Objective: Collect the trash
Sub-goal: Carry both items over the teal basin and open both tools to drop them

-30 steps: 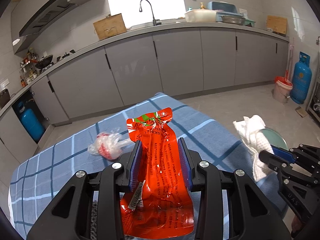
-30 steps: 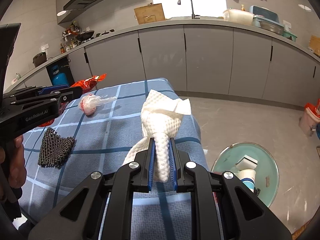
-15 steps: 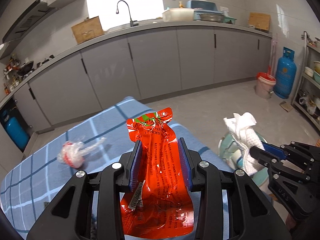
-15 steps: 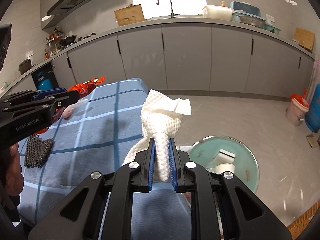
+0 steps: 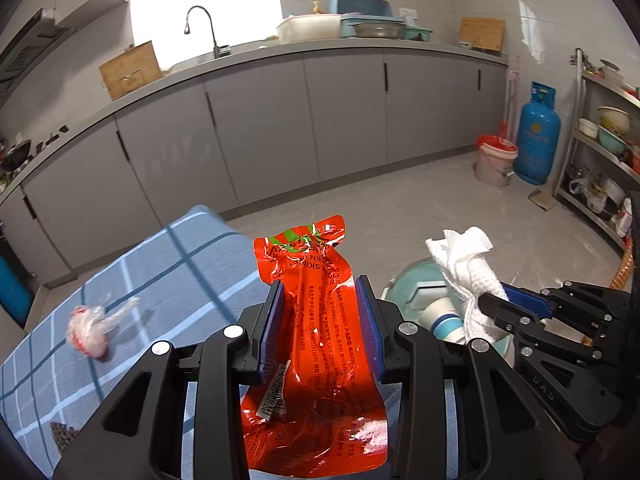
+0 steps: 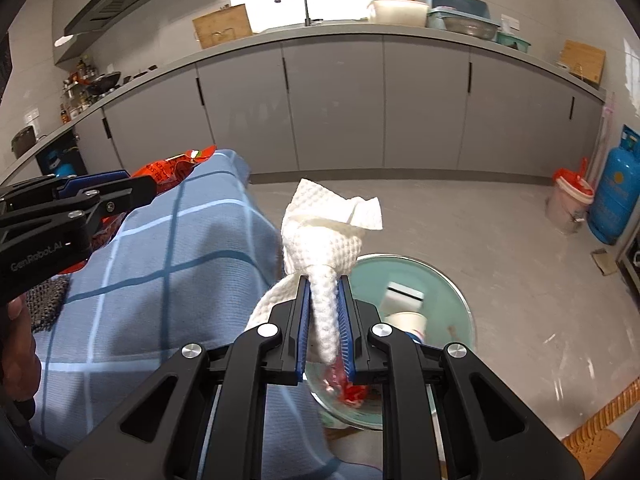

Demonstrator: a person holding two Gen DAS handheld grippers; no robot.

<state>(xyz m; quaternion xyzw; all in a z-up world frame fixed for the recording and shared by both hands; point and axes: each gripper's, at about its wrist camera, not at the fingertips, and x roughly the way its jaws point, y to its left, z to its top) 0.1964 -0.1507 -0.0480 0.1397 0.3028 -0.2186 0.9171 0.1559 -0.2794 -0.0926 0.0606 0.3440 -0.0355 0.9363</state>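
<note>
Two claws carry trash: our left claw (image 5: 320, 328) grips a red wrapper (image 5: 316, 344) at lower centre of its view, and our right claw (image 6: 325, 328) is clamped on a white paper towel (image 6: 326, 236) at centre of its view, above the green bin (image 6: 452, 300) on the floor. At left in the left view, a plastic wad (image 5: 90, 330) lies on the blue checked worktop (image 5: 172, 276), and a dark mesh scrap (image 6: 46, 304) sits at the left edge of the right view.
</note>
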